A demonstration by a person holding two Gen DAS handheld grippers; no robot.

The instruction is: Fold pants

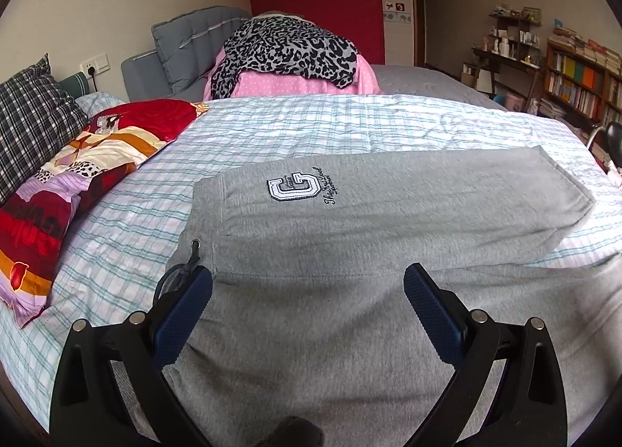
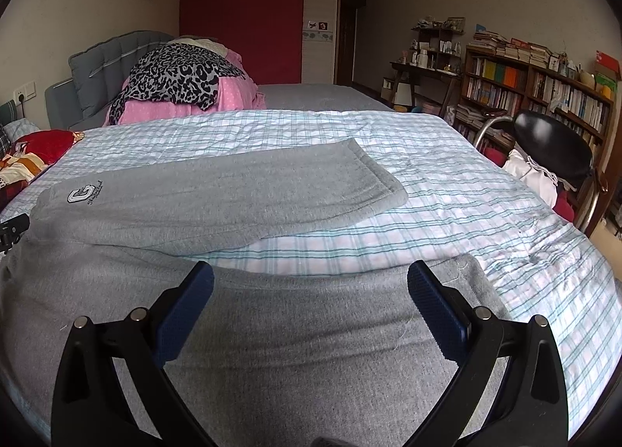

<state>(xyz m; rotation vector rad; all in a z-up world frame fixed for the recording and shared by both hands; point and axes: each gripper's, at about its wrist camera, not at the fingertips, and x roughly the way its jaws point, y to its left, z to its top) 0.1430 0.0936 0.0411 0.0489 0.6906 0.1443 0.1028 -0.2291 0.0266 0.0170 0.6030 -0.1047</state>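
Grey pants (image 1: 388, 194) — white "G" patch (image 1: 290, 184) — spread flat.

The pants (image 1: 350, 237) are heather grey with a white-and-black letter patch (image 1: 290, 184) at 11 o'clock. The bed sheet (image 2: 447, 213) is white, checked in teal and pale pink. At 9 o'clock lies a quilt (image 1: 77, 182) — red, orange, lilac — beside a black-and-white plaid pillow (image 1: 31, 124); at 12 o'clock, leopard-print cloth (image 1: 287, 50) over pink dotted bedding (image 1: 272, 87).

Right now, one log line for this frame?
task: fold pants | left gripper: open, over waistband end | right gripper: open, over near leg | pants: flat on bed, legs apart, unfolded
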